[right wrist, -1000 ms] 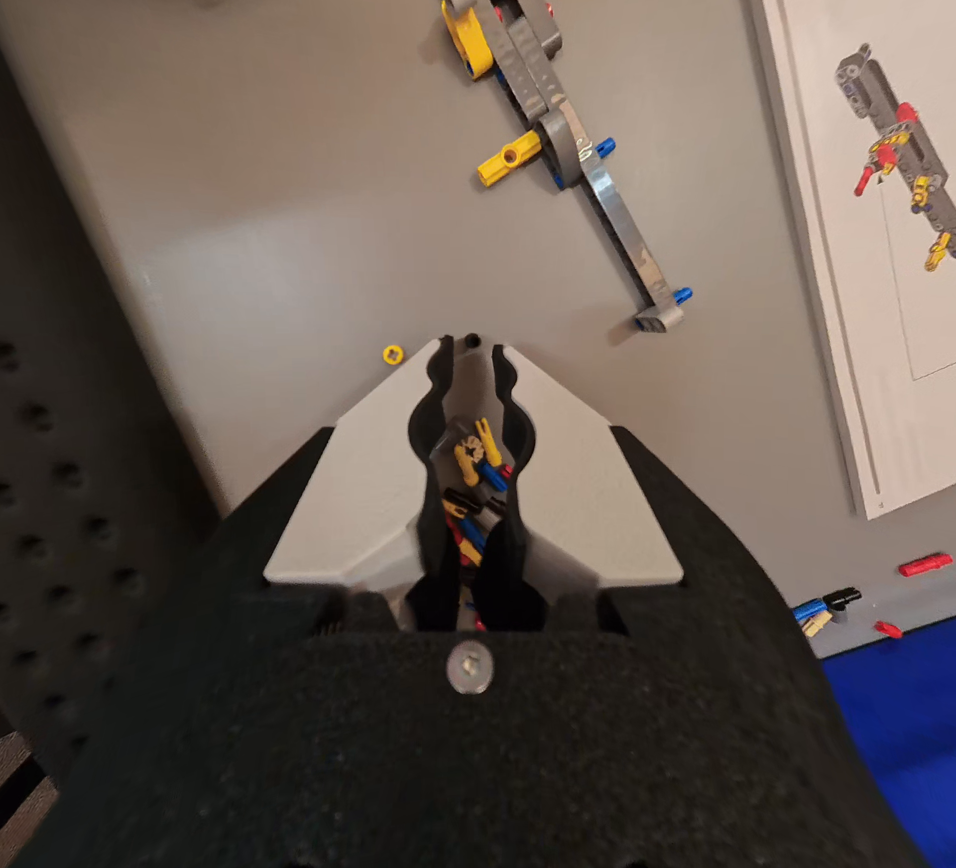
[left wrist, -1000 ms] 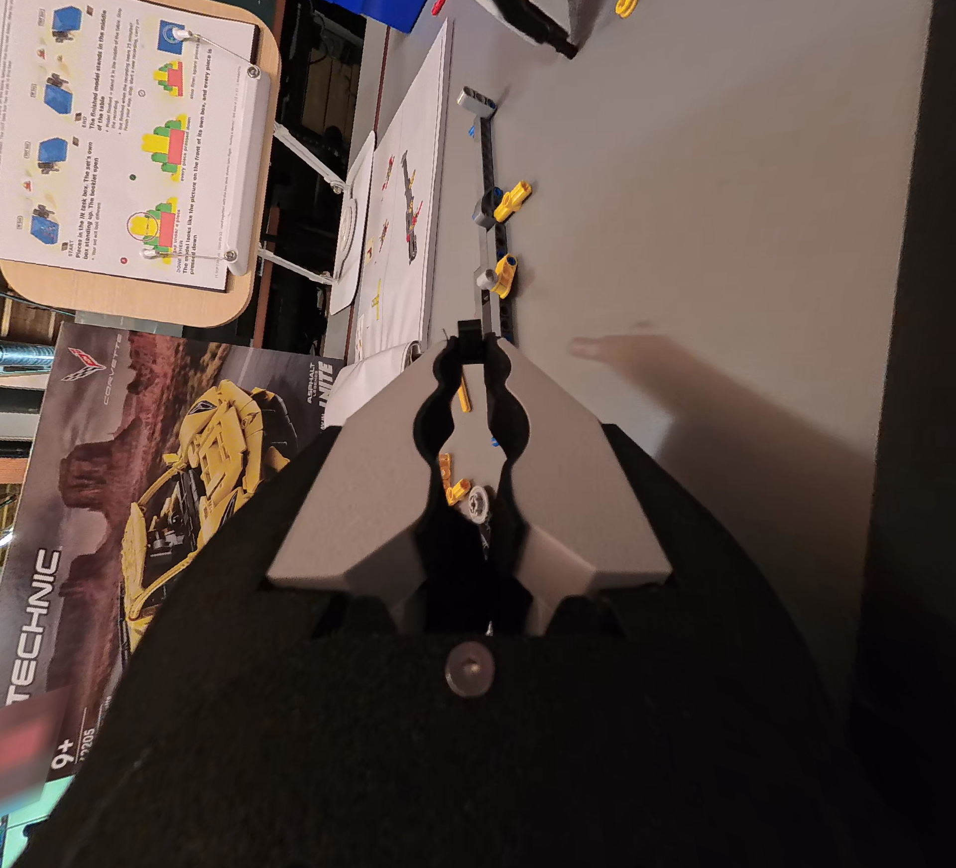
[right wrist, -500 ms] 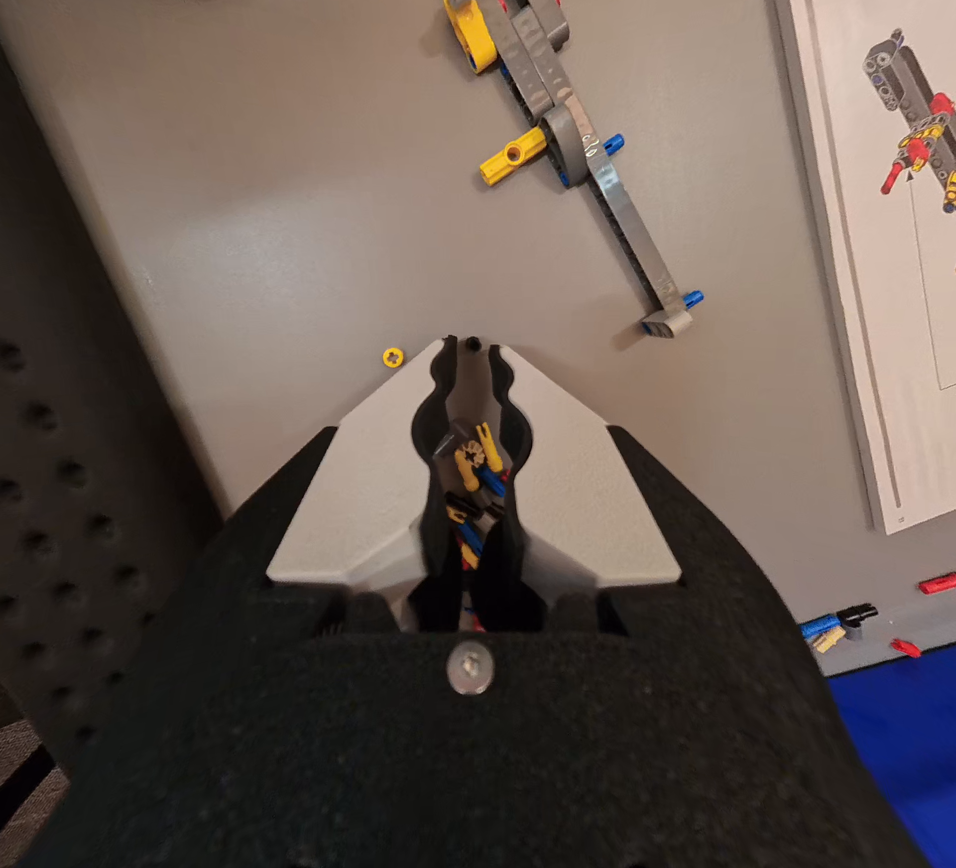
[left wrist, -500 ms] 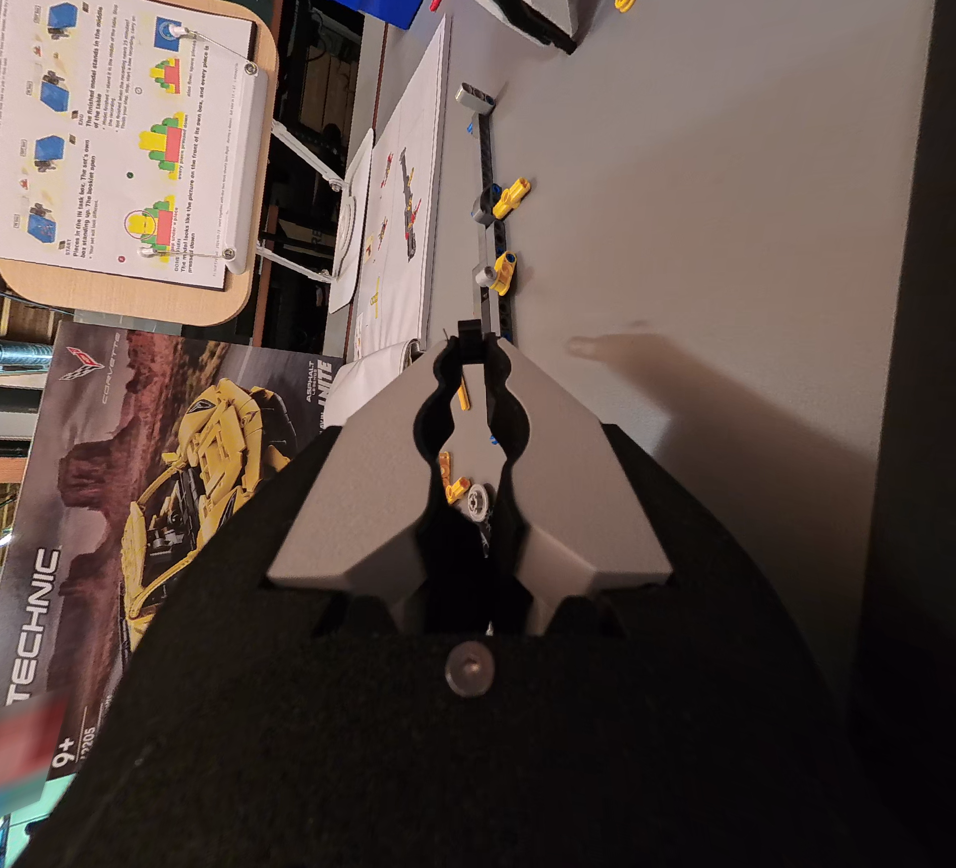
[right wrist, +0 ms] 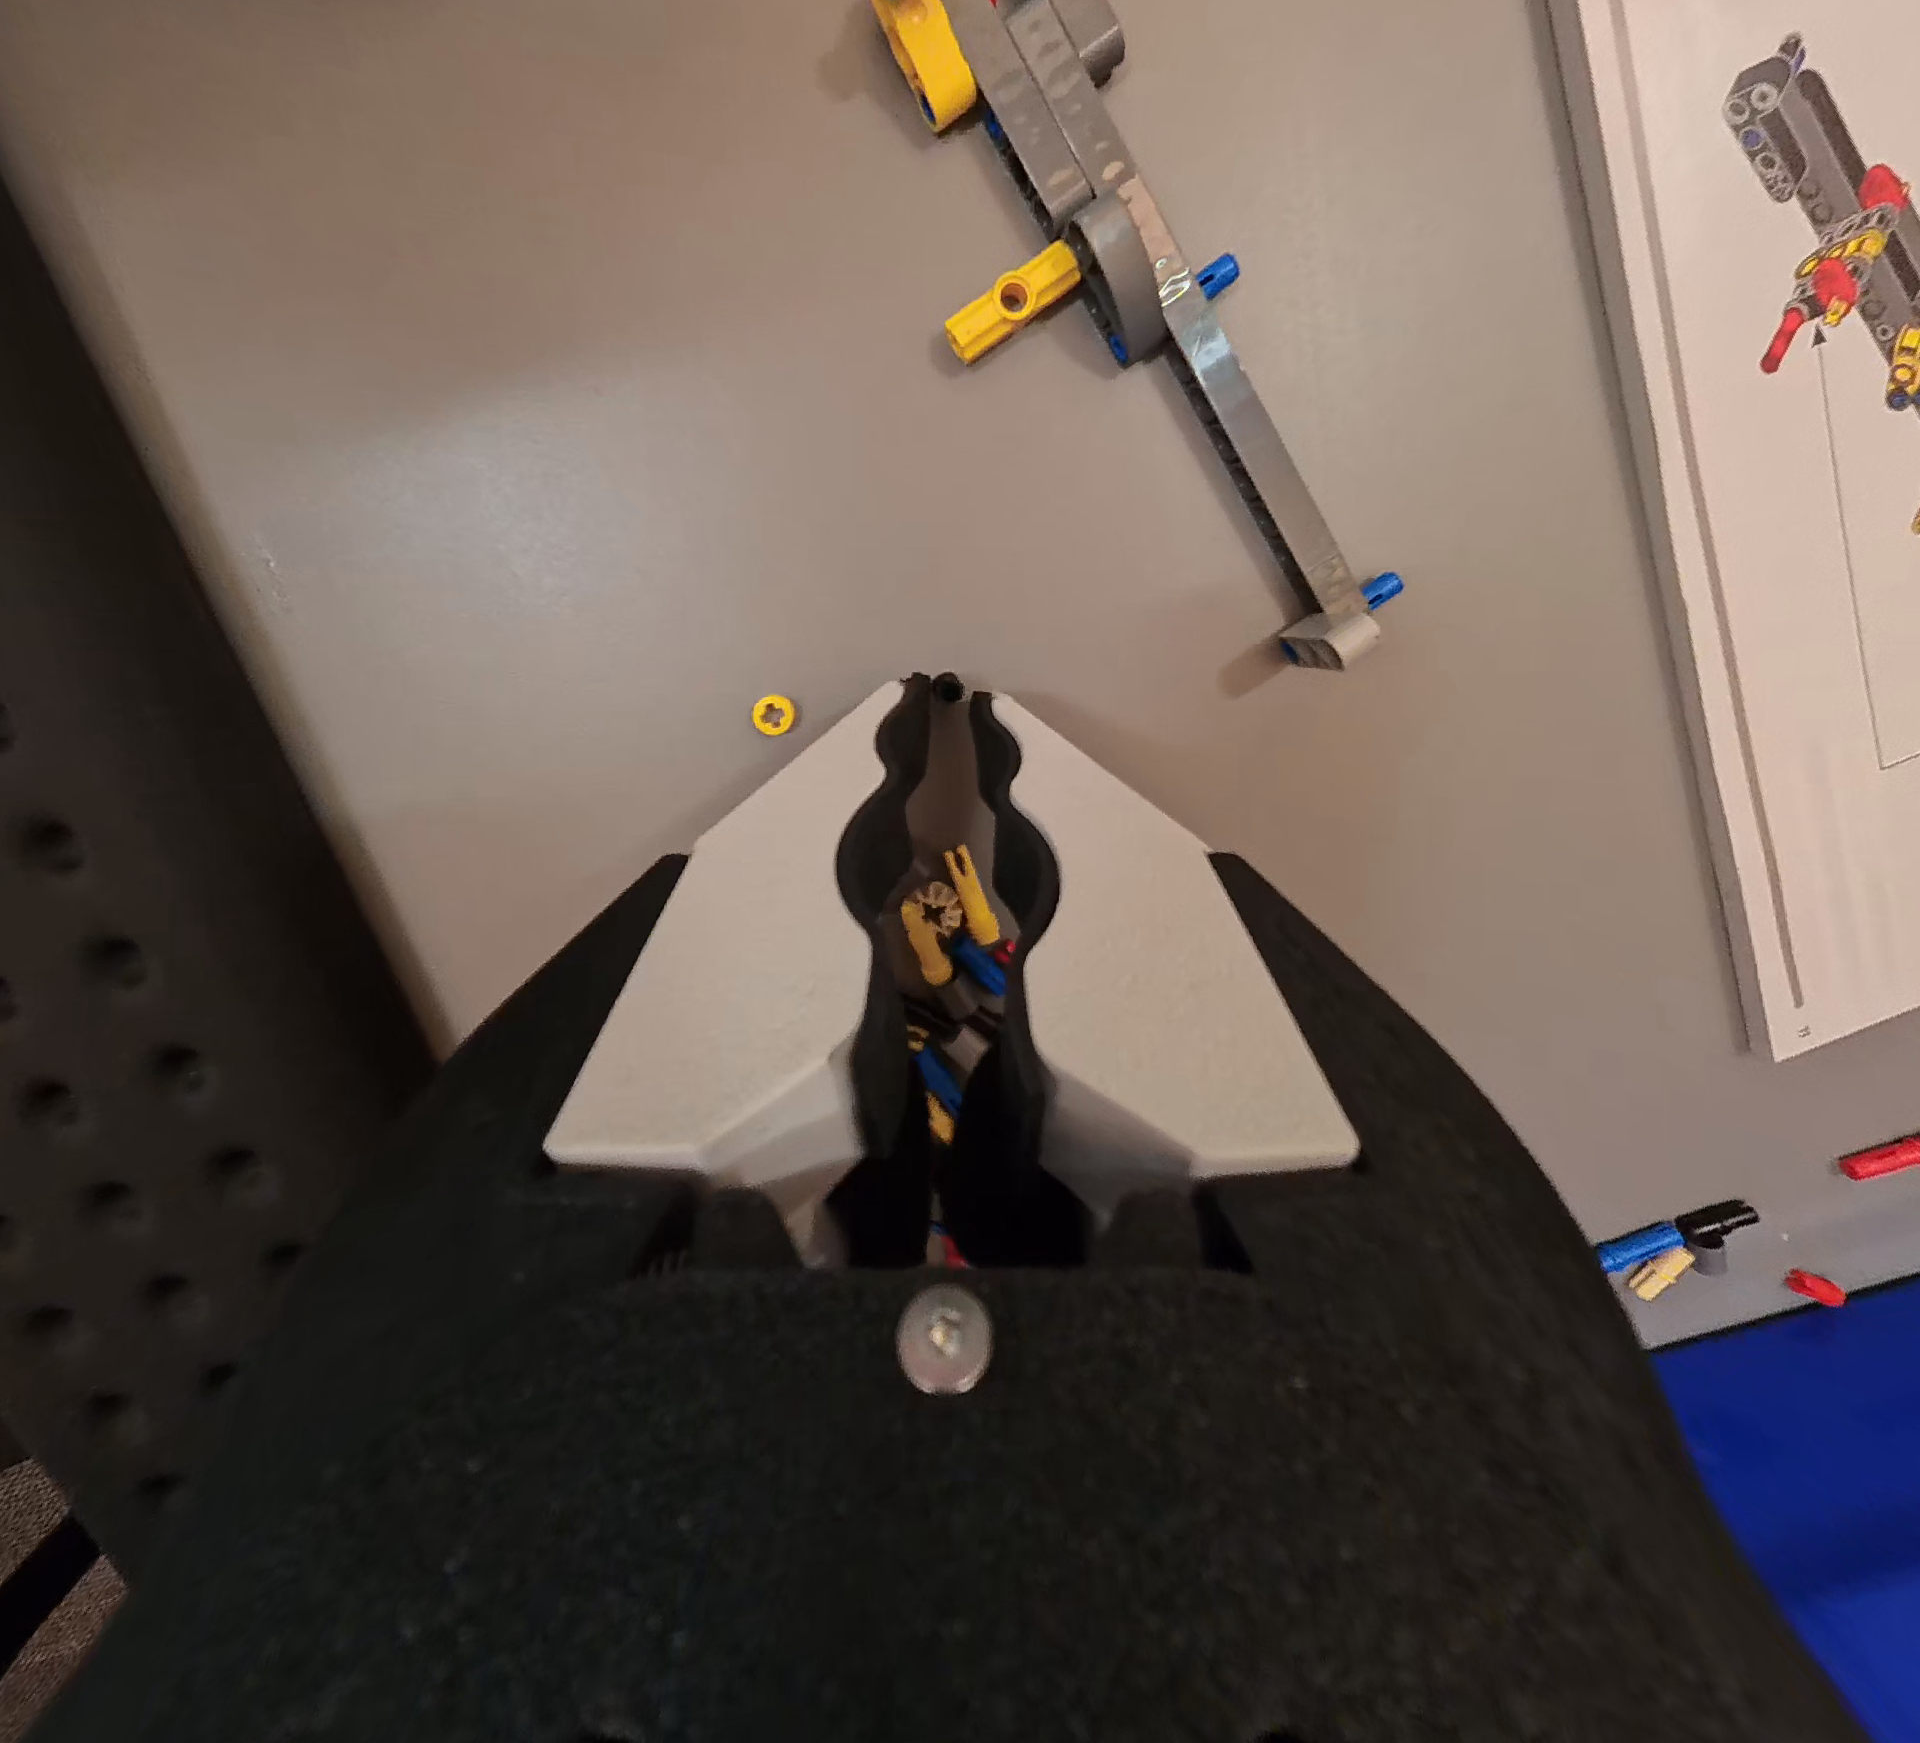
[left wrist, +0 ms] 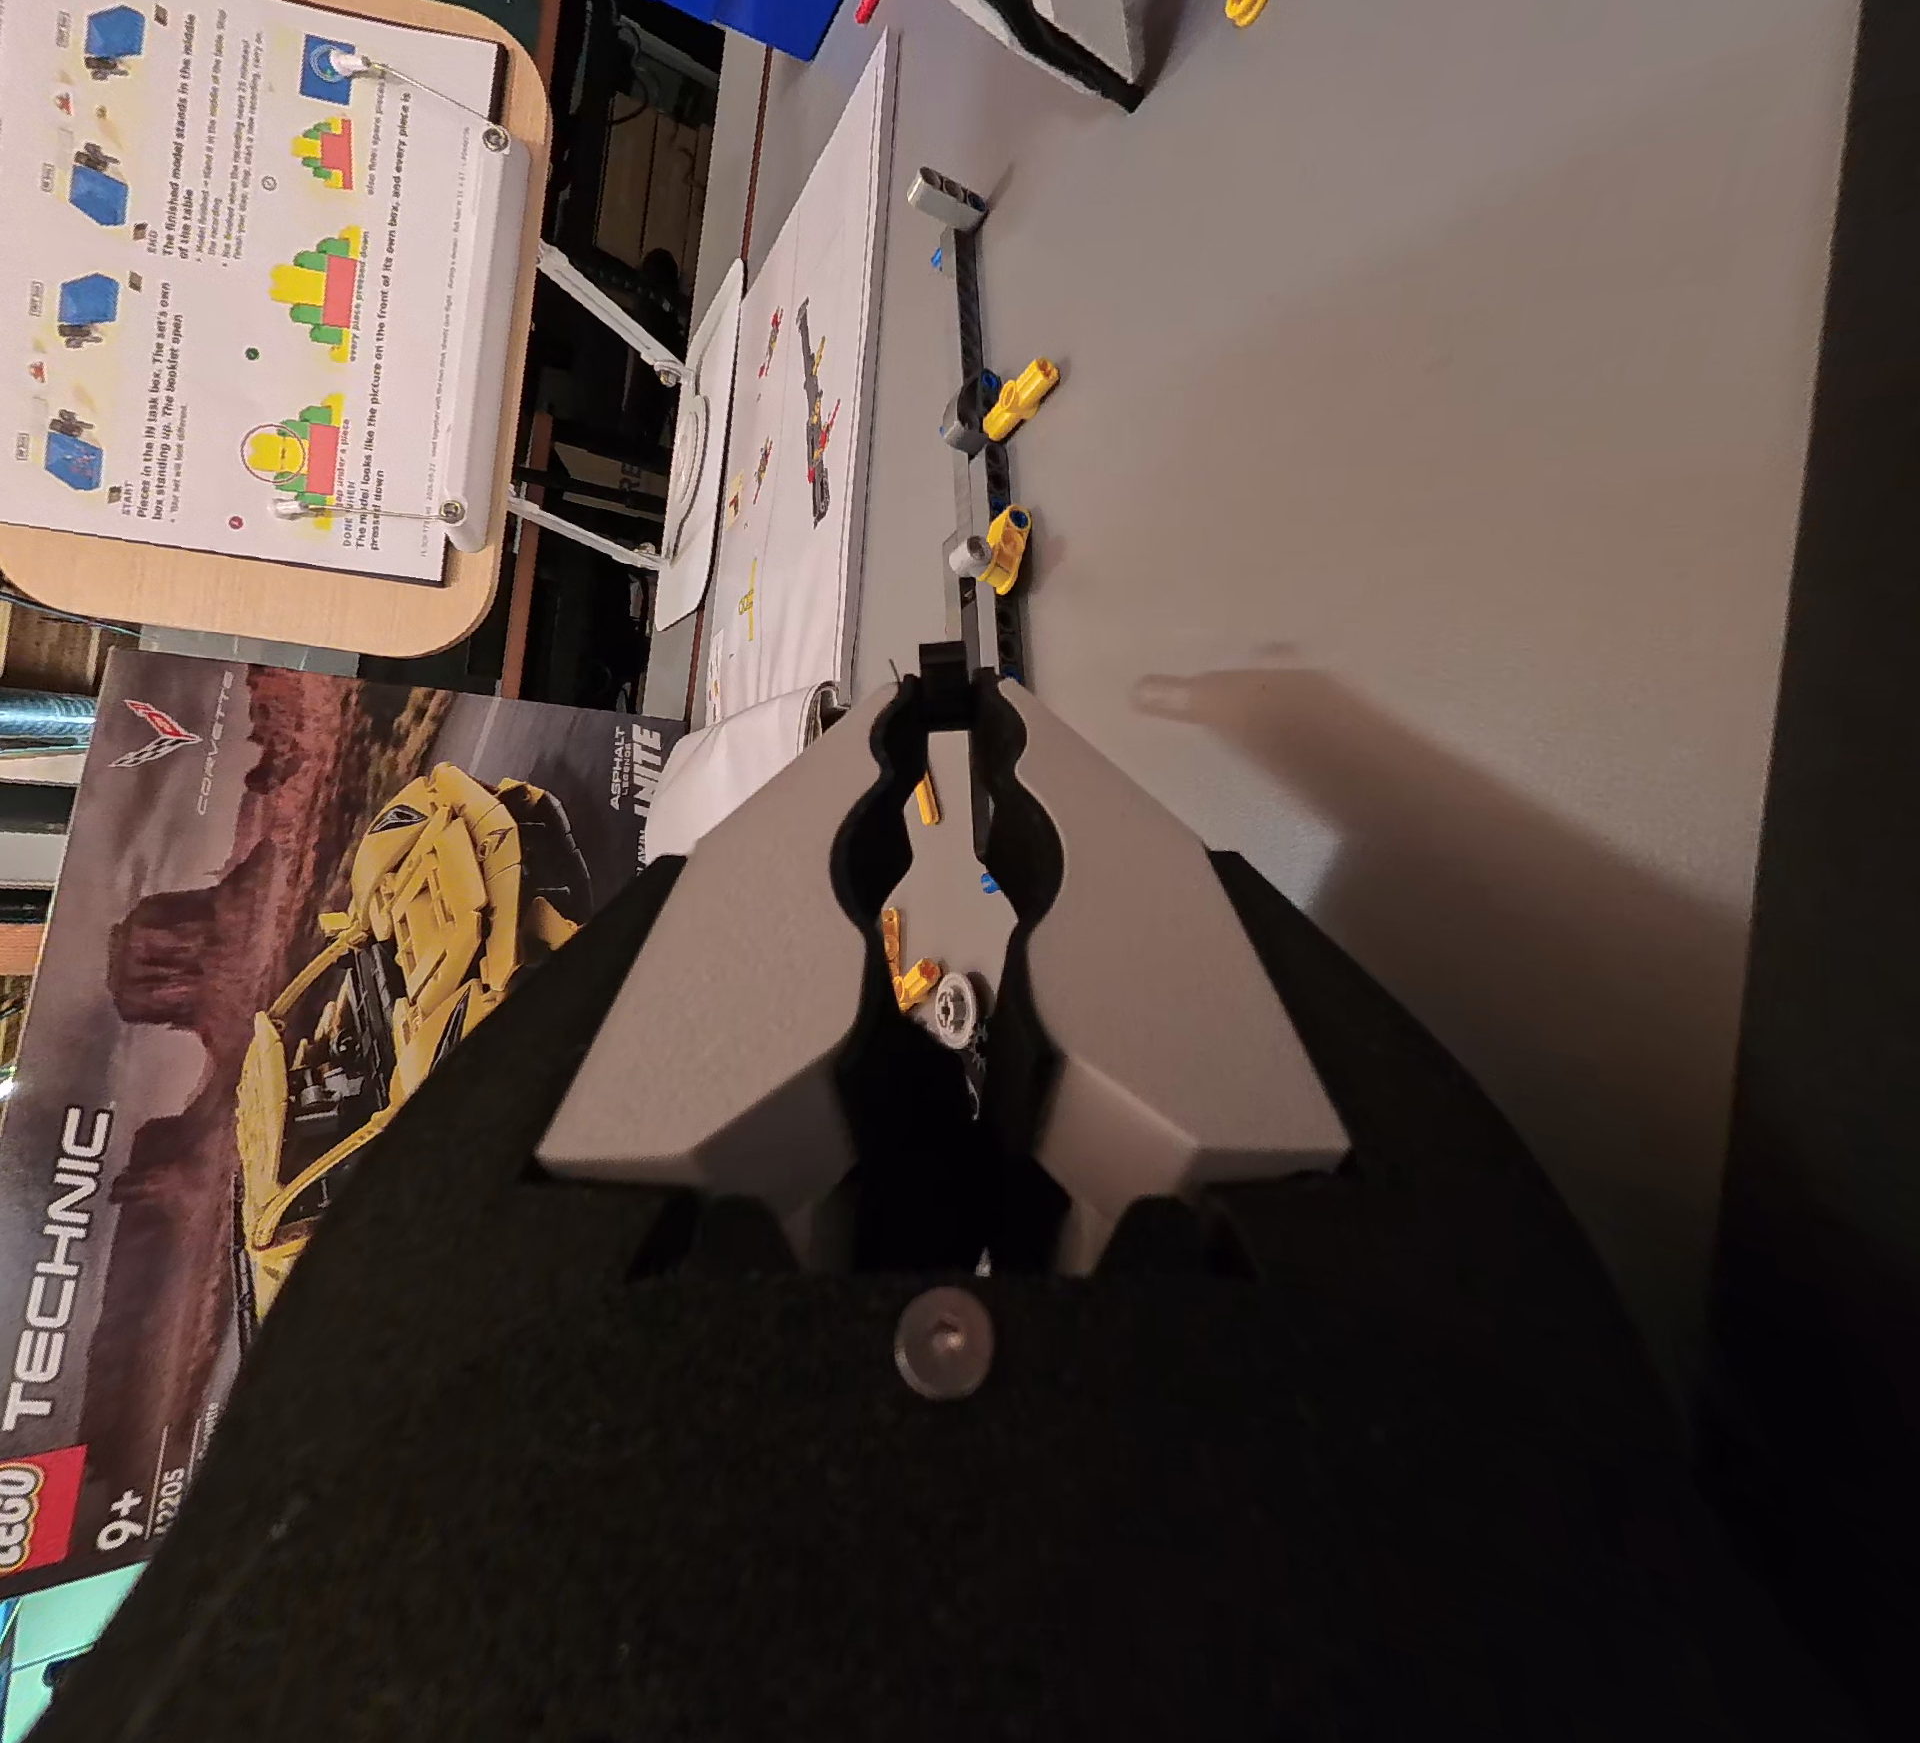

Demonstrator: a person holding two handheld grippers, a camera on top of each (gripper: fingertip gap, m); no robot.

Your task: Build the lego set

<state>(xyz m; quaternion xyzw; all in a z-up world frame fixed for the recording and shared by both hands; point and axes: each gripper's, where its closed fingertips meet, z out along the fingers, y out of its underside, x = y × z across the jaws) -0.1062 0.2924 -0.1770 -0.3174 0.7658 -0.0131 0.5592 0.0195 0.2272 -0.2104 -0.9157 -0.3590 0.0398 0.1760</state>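
A long grey and black beam assembly [right wrist: 1091, 166] with yellow connectors and blue pins lies on the grey table [right wrist: 520, 394]. It also shows in the left wrist view [left wrist: 977, 446], running away from my left gripper. My left gripper [left wrist: 945, 687] is shut on a small black piece [left wrist: 943, 659], held just short of the assembly's near end. My right gripper [right wrist: 945, 694] is shut on a small black pin [right wrist: 948, 683] and hovers above the table, below the assembly's light grey end [right wrist: 1330, 639].
A yellow bush [right wrist: 774, 714] lies left of my right tips. The open instruction booklet [right wrist: 1766, 446] lies at the right, loose pieces [right wrist: 1662, 1257] and a blue bin [right wrist: 1818, 1485] below it. In the left view the set's box [left wrist: 312, 966] and a card on a board [left wrist: 260, 270] stand at the left. My hands' fingertips stand some 15 centimetres from each other.
My right gripper's jaws have drawn closer together on the black pin. The left gripper and the assembly have hardly moved.
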